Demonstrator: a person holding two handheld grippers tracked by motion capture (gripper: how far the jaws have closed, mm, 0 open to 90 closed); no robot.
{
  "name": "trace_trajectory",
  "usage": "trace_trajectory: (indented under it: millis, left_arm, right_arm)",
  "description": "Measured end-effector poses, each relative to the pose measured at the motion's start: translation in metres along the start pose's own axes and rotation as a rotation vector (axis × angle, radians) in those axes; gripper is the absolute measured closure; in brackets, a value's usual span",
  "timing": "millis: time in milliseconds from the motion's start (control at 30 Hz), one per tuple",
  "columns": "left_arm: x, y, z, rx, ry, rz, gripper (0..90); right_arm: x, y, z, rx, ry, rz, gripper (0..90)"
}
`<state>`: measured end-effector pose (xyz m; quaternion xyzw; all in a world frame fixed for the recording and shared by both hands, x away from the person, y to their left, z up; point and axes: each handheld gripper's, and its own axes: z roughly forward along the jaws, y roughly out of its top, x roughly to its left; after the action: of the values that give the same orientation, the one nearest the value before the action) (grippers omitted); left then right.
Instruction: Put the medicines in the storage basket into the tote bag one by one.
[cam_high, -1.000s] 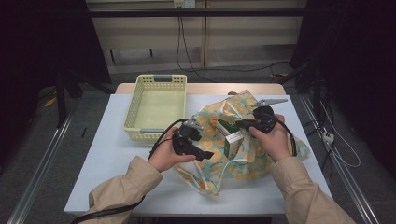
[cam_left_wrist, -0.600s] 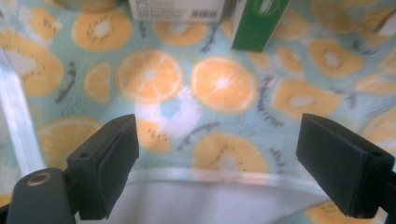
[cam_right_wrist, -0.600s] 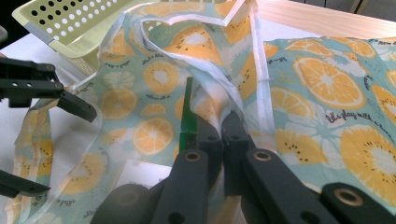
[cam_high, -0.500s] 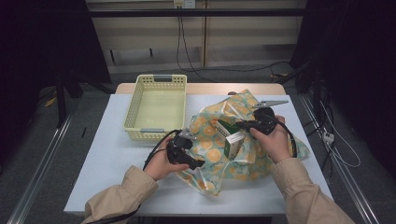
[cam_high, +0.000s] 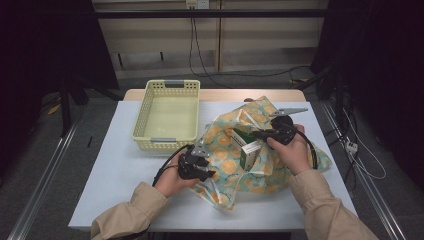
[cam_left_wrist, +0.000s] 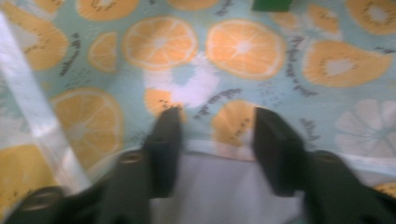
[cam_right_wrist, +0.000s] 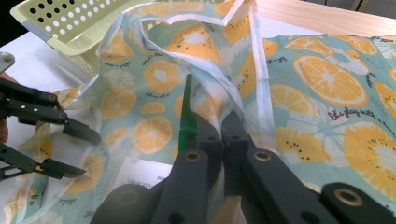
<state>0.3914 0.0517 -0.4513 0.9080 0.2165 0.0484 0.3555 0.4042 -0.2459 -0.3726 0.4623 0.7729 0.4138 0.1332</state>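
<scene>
An orange-slice print fabric bag (cam_high: 240, 155) lies on the white desk (cam_high: 115, 170), just right of a yellow perforated basket (cam_high: 167, 116). Left claw (cam_left_wrist: 212, 140) stands wide apart at the bag's hem. Right claw (cam_right_wrist: 219, 133) is clamped on the bag's fabric beside a green-and-white carton (cam_high: 248, 149) at the bag's mouth.
</scene>
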Motion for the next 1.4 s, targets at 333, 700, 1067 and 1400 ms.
trace_trajectory:
  millis: [333, 700, 1067, 1400]
  left_arm:
    - [0.001, 0.001, 0.001, -0.008, 0.008, -0.036, 77.2]
    - [0.005, 0.001, 0.001, -0.008, -0.052, -0.124, 90.0]
    - [0.008, 0.029, -0.026, -0.042, -0.069, -0.130, 90.0]
    - [0.007, 0.024, -0.020, -0.059, -0.106, -0.137, 90.0]
  right_arm:
    - [0.000, -0.001, 0.000, -0.003, 0.001, 0.001, 89.2]
    - [0.001, -0.001, 0.000, -0.002, 0.000, 0.002, 89.2]
    - [-0.001, 0.000, -0.002, -0.009, 0.007, 0.006, 89.2]
    - [0.001, 0.000, -0.002, -0.005, 0.012, 0.006, 89.2]
